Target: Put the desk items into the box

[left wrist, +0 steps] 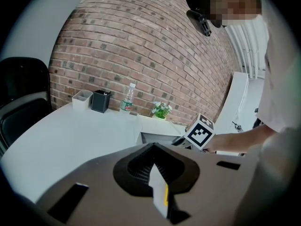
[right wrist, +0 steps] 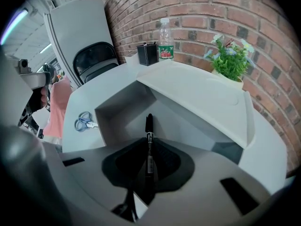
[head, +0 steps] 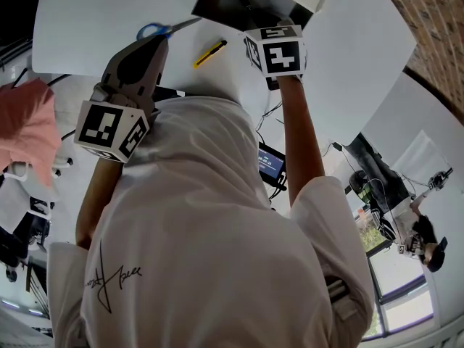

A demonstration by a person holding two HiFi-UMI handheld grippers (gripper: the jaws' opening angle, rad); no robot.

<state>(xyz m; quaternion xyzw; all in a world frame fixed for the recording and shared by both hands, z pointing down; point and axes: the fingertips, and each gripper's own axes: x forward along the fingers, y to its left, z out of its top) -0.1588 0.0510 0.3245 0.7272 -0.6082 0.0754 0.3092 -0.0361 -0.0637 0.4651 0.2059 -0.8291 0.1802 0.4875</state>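
Right gripper (right wrist: 149, 142): clenched on a black pen (right wrist: 149, 126). The jaws pinch the barrel and the capped end sticks out past the fingertips.
Left gripper (left wrist: 154, 147): clenched on a thin white piece (left wrist: 159, 192) with a yellow edge. What the piece is cannot be made out.
Pen axis: runs 6 to 12 o'clock in the right gripper view, in line with the jaws.
Box (right wrist: 120, 105): open, at 12 o'clock from the right gripper. The pen's free end shows against the box cavity. Its height above the box floor cannot be judged.
Lid (right wrist: 202, 91): swung open, at 2 o'clock from the pen.
Nearer arm: the right one, which reaches the box edge. In the head view the left gripper is well apart from the box, at its 8 o'clock.
Scissors (head: 154, 30): on the desk (head: 94, 27), at the nose of the left gripper. Contact cannot be told.
Utility knife (head: 210, 53): on the desk, at 3 o'clock from that nose, between the two grippers.
Step in hand (judgement): delivery of the pen. The jaws need only part over the cavity.
Risk (judgement): a pen let go level may bridge the box rim.
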